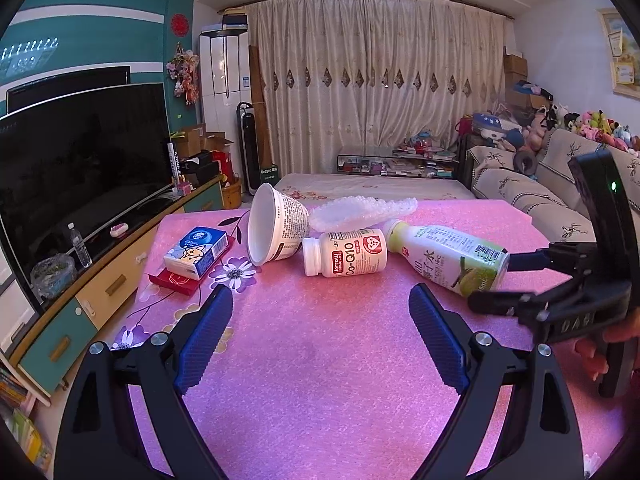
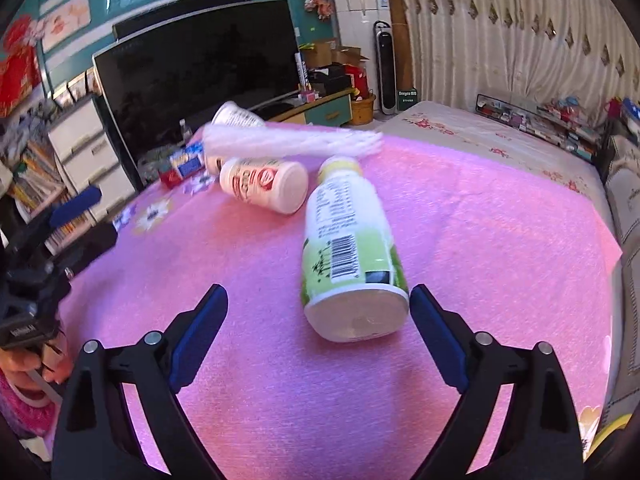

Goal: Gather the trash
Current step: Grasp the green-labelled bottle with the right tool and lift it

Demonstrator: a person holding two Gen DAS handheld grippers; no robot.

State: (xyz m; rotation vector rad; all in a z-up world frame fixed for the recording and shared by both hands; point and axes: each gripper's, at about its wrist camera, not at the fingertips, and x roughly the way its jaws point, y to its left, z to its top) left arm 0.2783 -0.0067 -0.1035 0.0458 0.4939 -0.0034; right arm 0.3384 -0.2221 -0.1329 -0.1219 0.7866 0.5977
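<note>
drink bottle [image 2: 348, 240]: on side | pill bottle [image 1: 346, 252]: on side | paper cup [image 1: 276, 226]: tipped | bubble wrap [image 1: 360, 212]: behind

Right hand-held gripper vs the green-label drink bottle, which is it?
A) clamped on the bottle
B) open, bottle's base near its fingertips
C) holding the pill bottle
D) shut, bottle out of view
B: the right hand-held gripper stands open, and the drink bottle lies on its side, base toward the fingertips, ungripped.

Bare counter [image 1: 320, 340] lies before the left gripper [image 1: 320, 300]. At twelve o'clock the pill bottle [image 1: 345, 253] blocks; at two, the drink bottle [image 1: 448, 258].
</note>
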